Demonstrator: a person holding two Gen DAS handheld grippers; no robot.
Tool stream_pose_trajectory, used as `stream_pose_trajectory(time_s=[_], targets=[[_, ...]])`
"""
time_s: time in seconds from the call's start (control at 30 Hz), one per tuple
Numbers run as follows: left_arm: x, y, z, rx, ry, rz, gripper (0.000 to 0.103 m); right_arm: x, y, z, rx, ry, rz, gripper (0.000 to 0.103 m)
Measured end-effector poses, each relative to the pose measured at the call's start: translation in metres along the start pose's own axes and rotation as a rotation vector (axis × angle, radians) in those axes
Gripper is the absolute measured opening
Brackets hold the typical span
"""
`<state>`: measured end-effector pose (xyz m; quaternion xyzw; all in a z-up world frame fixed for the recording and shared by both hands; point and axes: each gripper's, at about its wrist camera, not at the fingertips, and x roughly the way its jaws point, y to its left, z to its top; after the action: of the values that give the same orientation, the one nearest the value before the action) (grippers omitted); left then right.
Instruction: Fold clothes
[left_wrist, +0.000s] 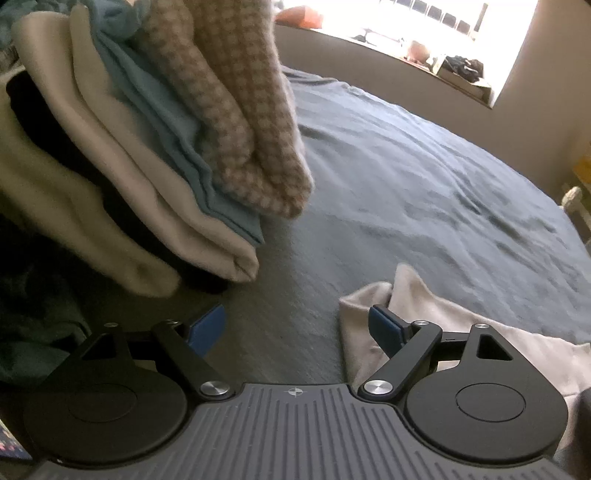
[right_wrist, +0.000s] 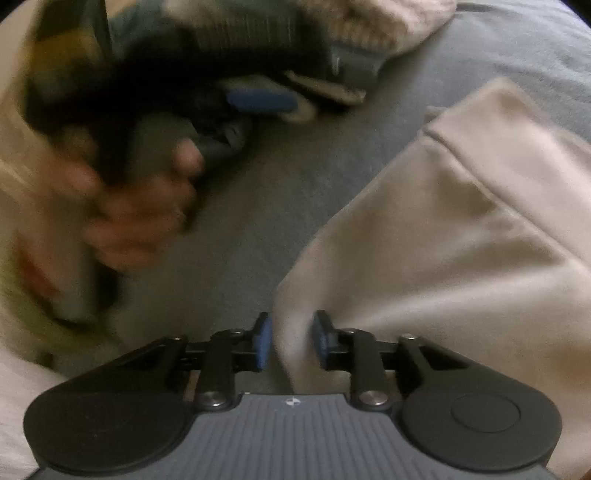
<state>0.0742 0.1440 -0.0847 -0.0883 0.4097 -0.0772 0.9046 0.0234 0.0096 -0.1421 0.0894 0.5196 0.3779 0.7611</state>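
From the left wrist camera, the left gripper (left_wrist: 297, 328) hangs over the grey-blue bed sheet (left_wrist: 424, 177) with its blue pads spread wide and nothing between them; the right-hand pad (left_wrist: 384, 326) sits right against the edge of a beige garment (left_wrist: 461, 332) at the near right, though whether it actually touches is hard to tell. Off to the left stands a stack of folded clothes (left_wrist: 147, 177): cream layers at the bottom, a blue piece above, and a brown checked piece (left_wrist: 240, 129) draped on top, its end hanging down to the sheet. Far right, a bright window (left_wrist: 443, 33) washes out the background. Over to the right wrist camera, and it's blurry on the left side: the right gripper (right_wrist: 290, 341) has its fingers drawn in close on a fold of the beige garment (right_wrist: 461, 229), the cloth running up between the two blue pads (right_wrist: 263, 341) and spreading away to the right across the sheet (right_wrist: 240, 221). At the left, a person's hand (right_wrist: 136, 210) grips the handle of the other gripper (right_wrist: 258, 99), smeared by motion, with the folded stack behind it at the far edge.
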Motion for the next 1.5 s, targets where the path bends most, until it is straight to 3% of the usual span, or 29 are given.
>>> stream_pose_trajectory(time_s=[0.1, 0.23, 0.3, 0.47, 0.5, 0.6, 0.7, 0.87, 0.93, 1.03, 1.07, 1.17, 1.23, 1.37, 1.4, 1.5], targets=[[-0.009, -0.007, -0.003, 0.042, -0.016, -0.016, 0.085, -0.010, 0.003, -0.005, 0.018, -0.069, 0.007, 0.024], [-0.020, -0.021, -0.009, 0.139, -0.049, -0.047, 0.086, -0.054, 0.008, -0.030, 0.012, -0.191, 0.018, 0.024], [-0.024, -0.032, -0.016, 0.187, -0.049, -0.108, 0.086, -0.077, 0.004, -0.051, 0.040, -0.233, -0.014, 0.024], [-0.020, -0.068, -0.047, 0.359, 0.015, -0.231, 0.086, -0.150, -0.030, -0.117, 0.282, -0.423, -0.242, 0.024], [-0.019, -0.074, -0.055, 0.394, 0.025, -0.231, 0.086, -0.164, -0.038, -0.130, 0.333, -0.464, -0.300, 0.024], [-0.013, -0.084, -0.075, 0.463, 0.065, -0.208, 0.086, -0.198, -0.057, -0.177, 0.527, -0.569, -0.353, 0.024], [-0.005, -0.084, -0.085, 0.464, 0.106, -0.176, 0.088, -0.221, -0.063, -0.217, 0.637, -0.641, -0.376, 0.024], [0.002, -0.075, -0.081, 0.386, 0.141, -0.168, 0.094, -0.258, -0.098, -0.276, 0.790, -0.763, -0.526, 0.024], [0.002, -0.073, -0.081, 0.365, 0.152, -0.165, 0.095, -0.261, -0.126, -0.308, 0.916, -0.830, -0.502, 0.018], [0.001, -0.073, -0.083, 0.363, 0.156, -0.159, 0.096, -0.284, -0.139, -0.337, 1.069, -0.907, -0.600, 0.020], [0.001, -0.074, -0.083, 0.360, 0.158, -0.157, 0.096, -0.291, -0.137, -0.337, 1.069, -0.922, -0.622, 0.020], [0.003, -0.074, -0.081, 0.349, 0.167, -0.150, 0.098, -0.303, -0.126, -0.314, 0.976, -0.971, -0.579, 0.025], [0.004, -0.075, -0.080, 0.339, 0.174, -0.146, 0.099, -0.294, -0.121, -0.277, 0.884, -0.937, -0.537, 0.042], [0.004, -0.076, -0.079, 0.330, 0.182, -0.136, 0.099, -0.252, -0.111, -0.195, 0.663, -0.756, -0.487, 0.059], [0.004, -0.077, -0.079, 0.328, 0.184, -0.134, 0.099, -0.239, -0.106, -0.176, 0.611, -0.707, -0.512, 0.064], [0.003, -0.075, -0.079, 0.320, 0.189, -0.129, 0.099, -0.202, -0.087, -0.144, 0.458, -0.595, -0.649, 0.066]])
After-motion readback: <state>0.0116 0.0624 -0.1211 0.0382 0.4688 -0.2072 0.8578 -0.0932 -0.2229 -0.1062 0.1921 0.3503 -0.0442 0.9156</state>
